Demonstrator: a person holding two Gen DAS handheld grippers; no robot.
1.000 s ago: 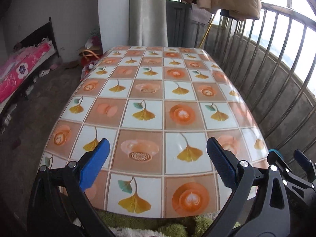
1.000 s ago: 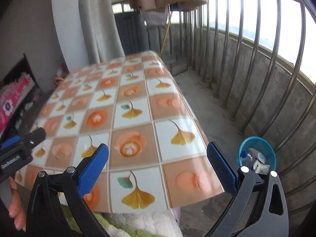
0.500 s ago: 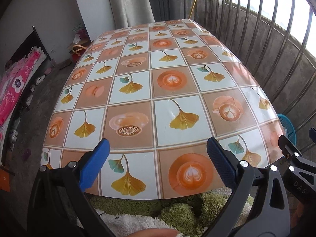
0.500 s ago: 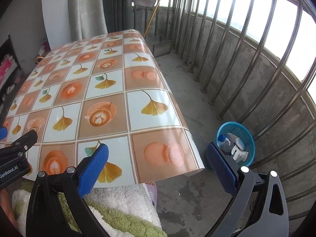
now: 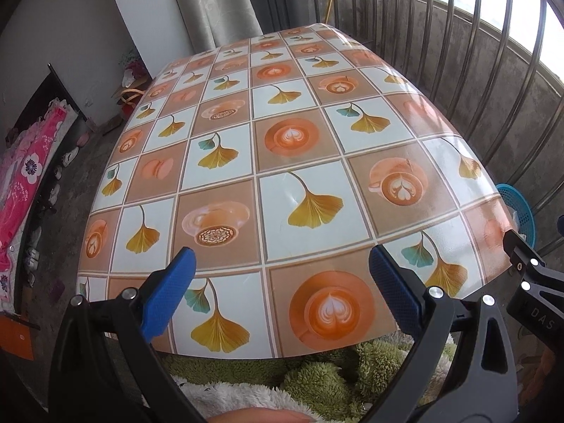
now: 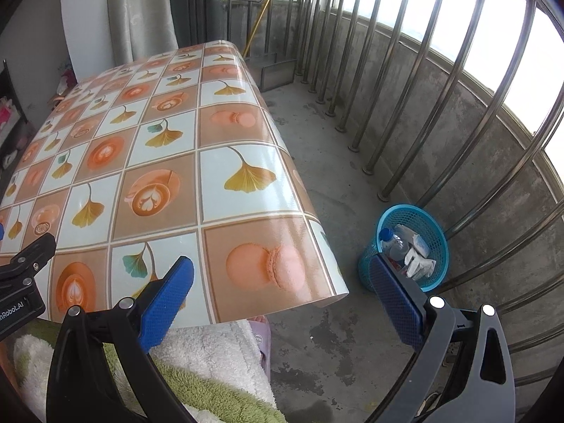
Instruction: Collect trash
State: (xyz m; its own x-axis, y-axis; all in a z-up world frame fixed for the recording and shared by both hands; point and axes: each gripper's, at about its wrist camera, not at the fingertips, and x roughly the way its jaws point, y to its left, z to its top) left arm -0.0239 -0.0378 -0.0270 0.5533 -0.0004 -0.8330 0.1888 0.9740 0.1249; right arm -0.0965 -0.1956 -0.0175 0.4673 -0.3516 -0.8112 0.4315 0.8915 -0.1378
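Note:
A blue mesh waste basket (image 6: 435, 226) stands on the concrete floor by the railing, right of the table; its rim (image 5: 521, 204) also peeks past the table corner in the left wrist view. Inside lie a plastic bottle (image 6: 393, 243) and crumpled white wrappers (image 6: 417, 262). My right gripper (image 6: 282, 289) is open and holds nothing, its right finger just in front of the basket. My left gripper (image 5: 282, 282) is open and holds nothing, over the table's near edge. The table (image 5: 292, 162) wears a tablecloth printed with leaves and cups, and I see no trash on it.
A metal railing (image 6: 440, 112) on a low concrete wall closes the right side. A grey curtain (image 5: 211, 3) hangs behind the table. Pink bedding (image 5: 24, 176) and shoes lie at the far left. A green and white fluffy garment (image 6: 197, 370) sits below both grippers.
Both cameras have risen and tipped downward, showing more of the table top. The right view has swung right, so the basket now sits larger and closer to the right finger.

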